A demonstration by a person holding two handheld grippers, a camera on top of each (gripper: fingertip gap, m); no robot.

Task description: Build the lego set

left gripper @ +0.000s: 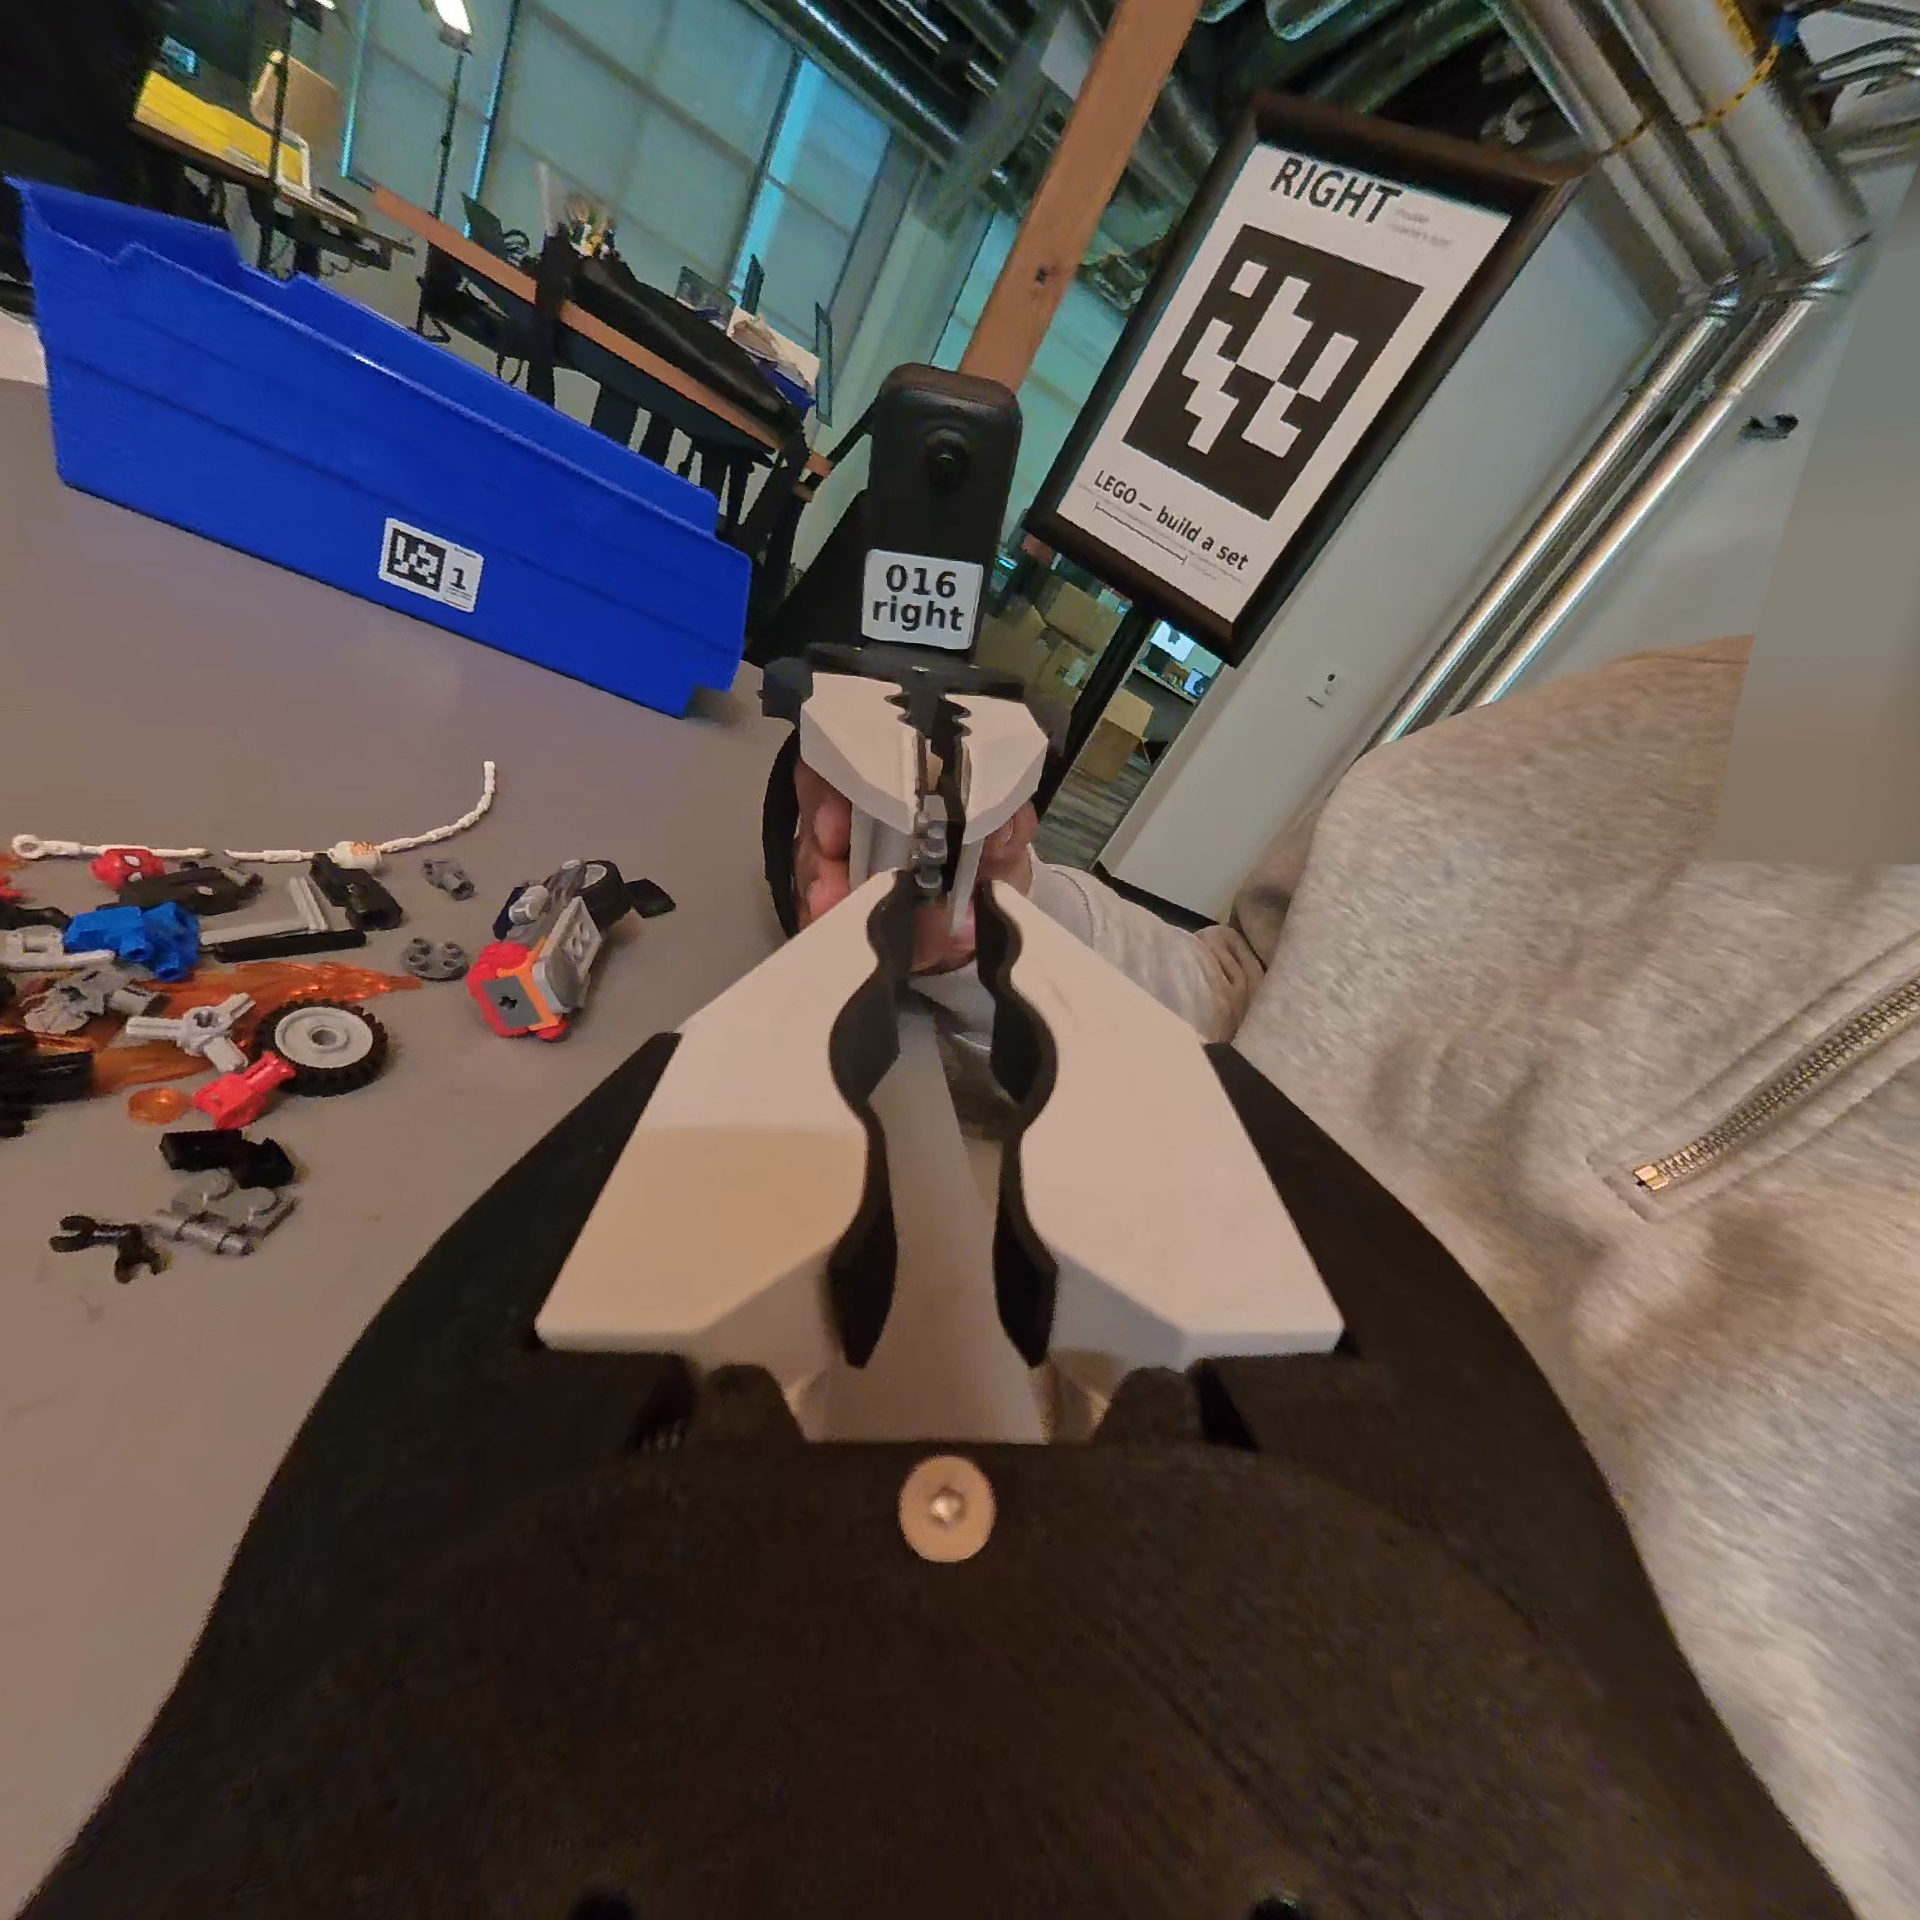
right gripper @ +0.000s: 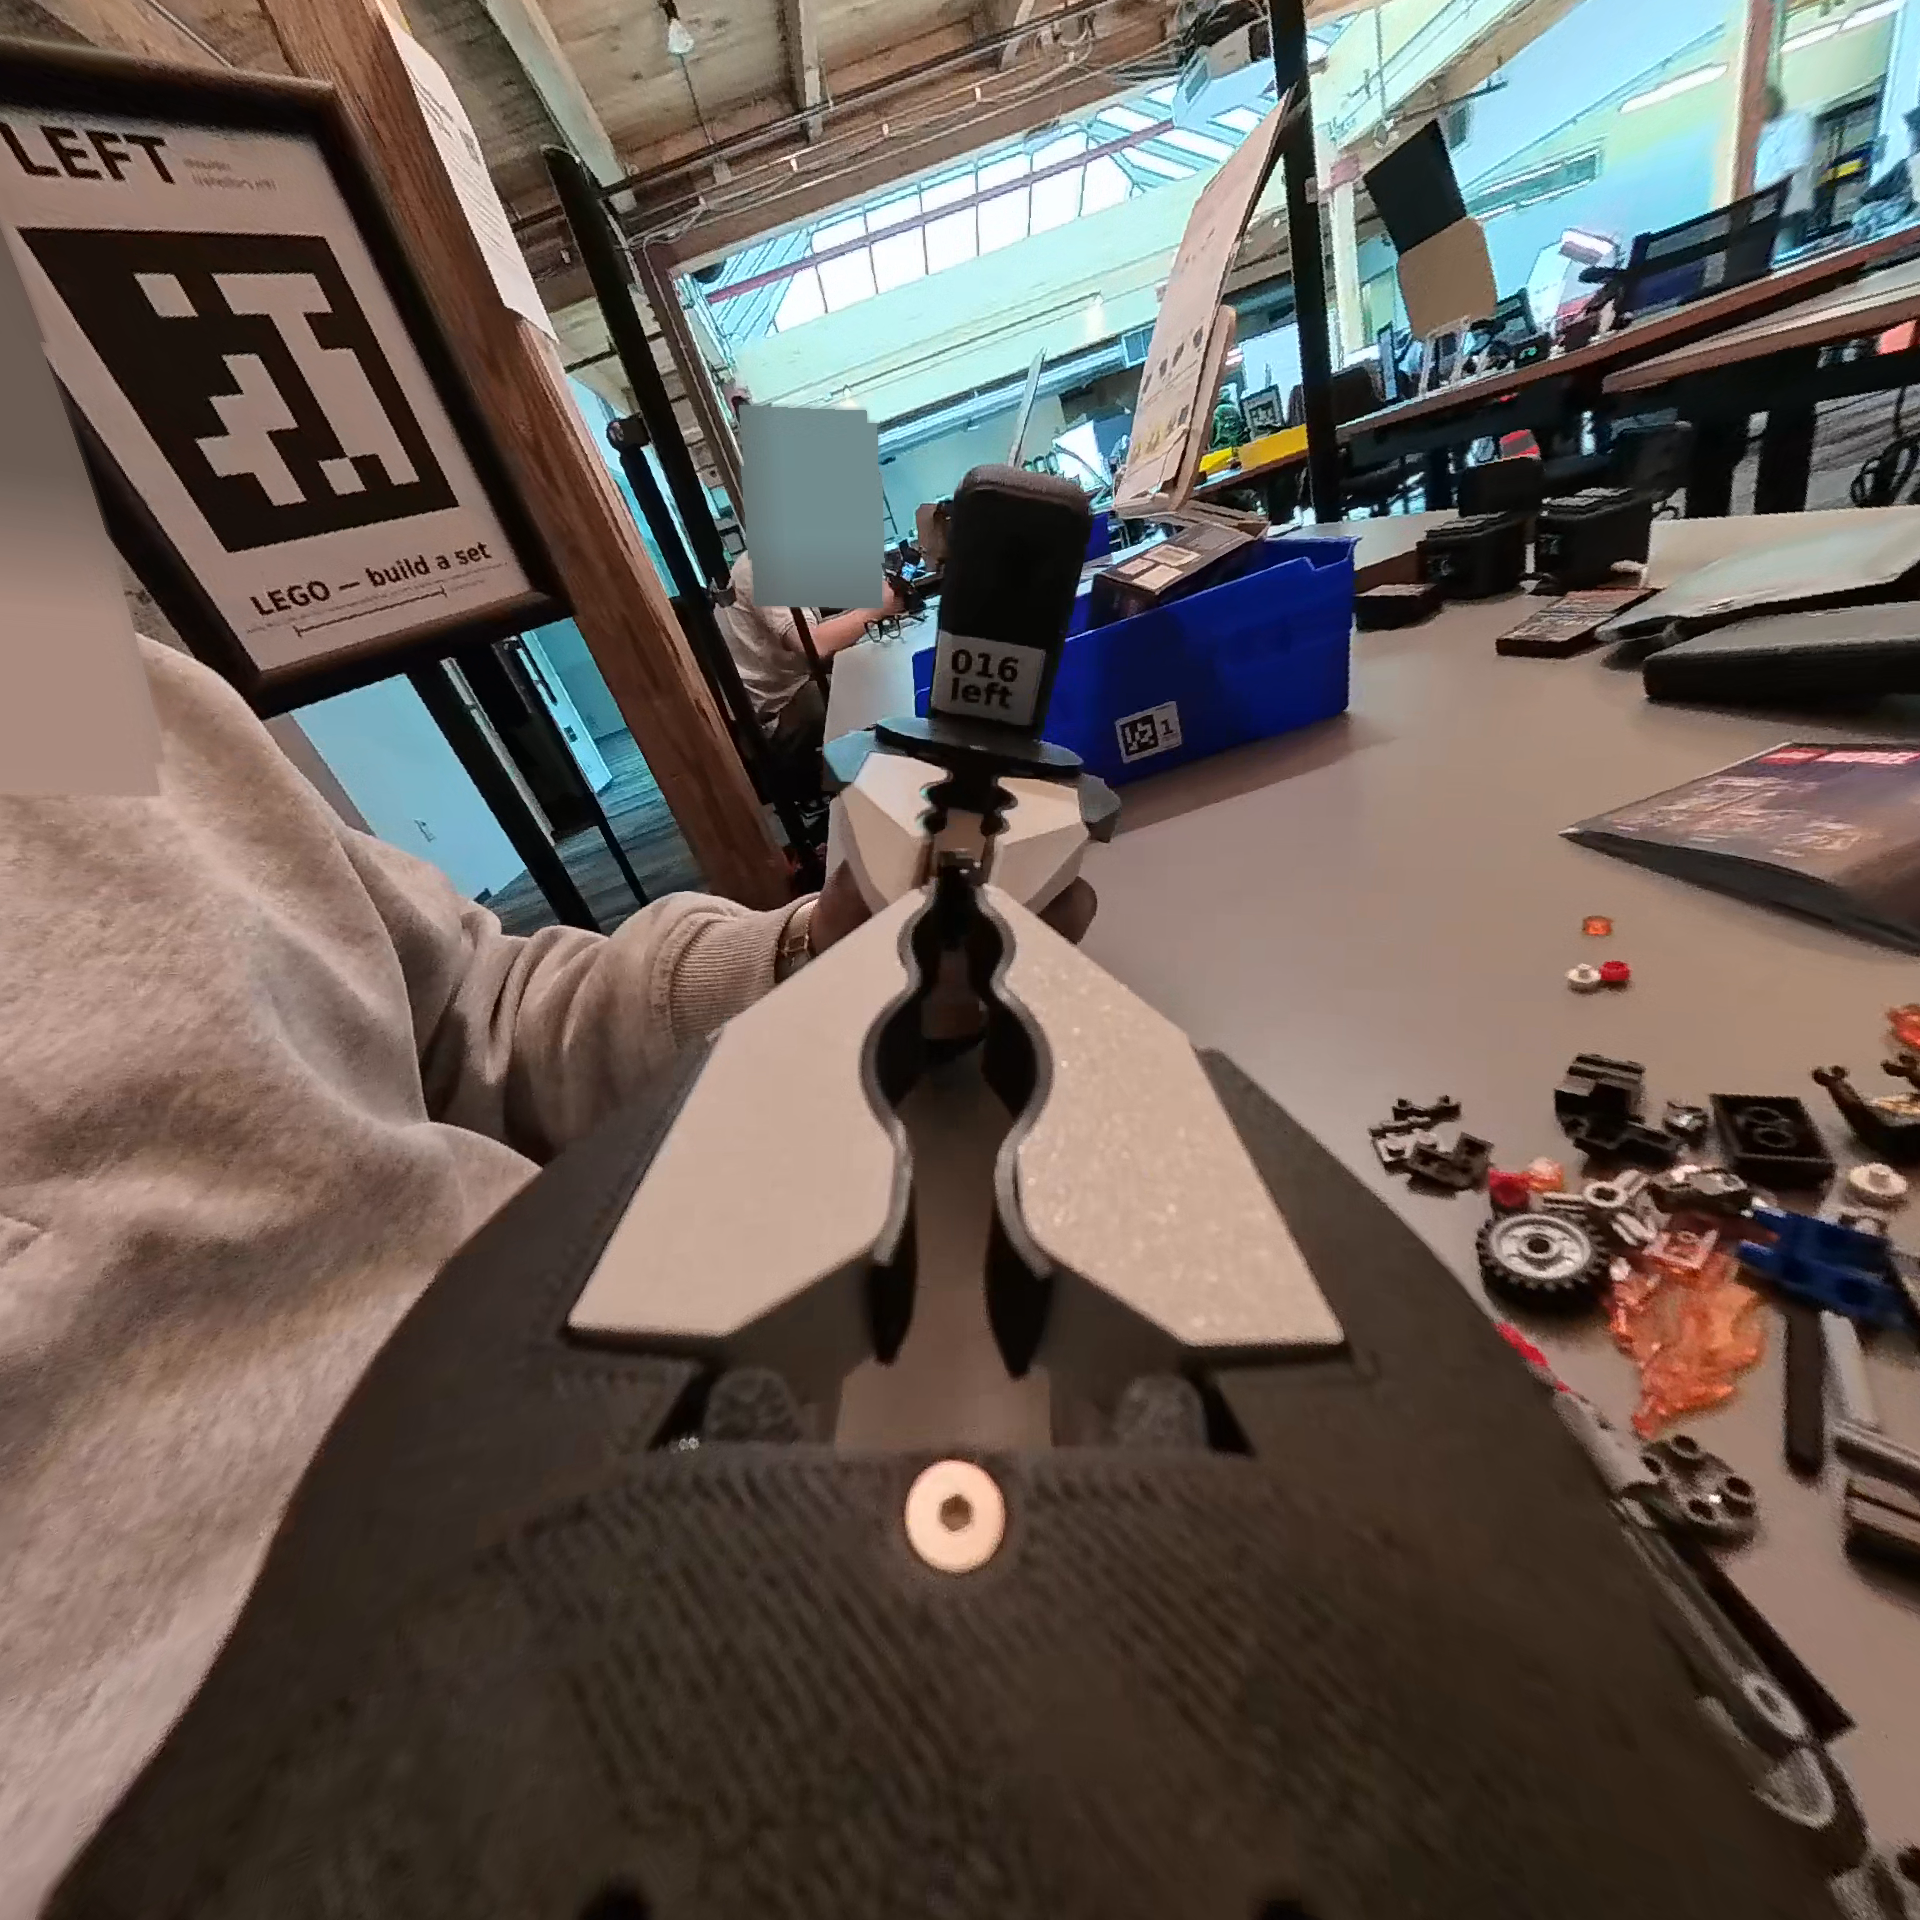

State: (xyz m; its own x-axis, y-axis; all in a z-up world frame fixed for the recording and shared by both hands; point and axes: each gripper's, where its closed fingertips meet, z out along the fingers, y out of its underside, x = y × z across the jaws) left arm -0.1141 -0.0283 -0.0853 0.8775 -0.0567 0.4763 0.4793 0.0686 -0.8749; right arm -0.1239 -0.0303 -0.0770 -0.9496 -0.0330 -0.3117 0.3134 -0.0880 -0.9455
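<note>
Black housing and two pale fingers fill the bottom of the left wrist view; the left gripper [left gripper: 928,902] has its tips drawn together on a small grey piece [left gripper: 928,854], and the right gripper [left gripper: 932,831] faces it tip to tip, pinching the same piece from the far side, above the grey table [left gripper: 436,1288]; a heap of loose toy bricks [left gripper: 208,997] lies off to the left, with a spoked wheel [left gripper: 322,1042] among them; a blue bin [left gripper: 343,436] stands farther back; a grey hooded sleeve [left gripper: 1507,1039] fills the right side.

Seen from the right wrist view, both grippers meet again at the small piece [right gripper: 954,860], each pressed shut on it; scattered bricks [right gripper: 1683,1247] lie to the right, a booklet [right gripper: 1766,831] beyond them, and the bin [right gripper: 1226,665] behind.
</note>
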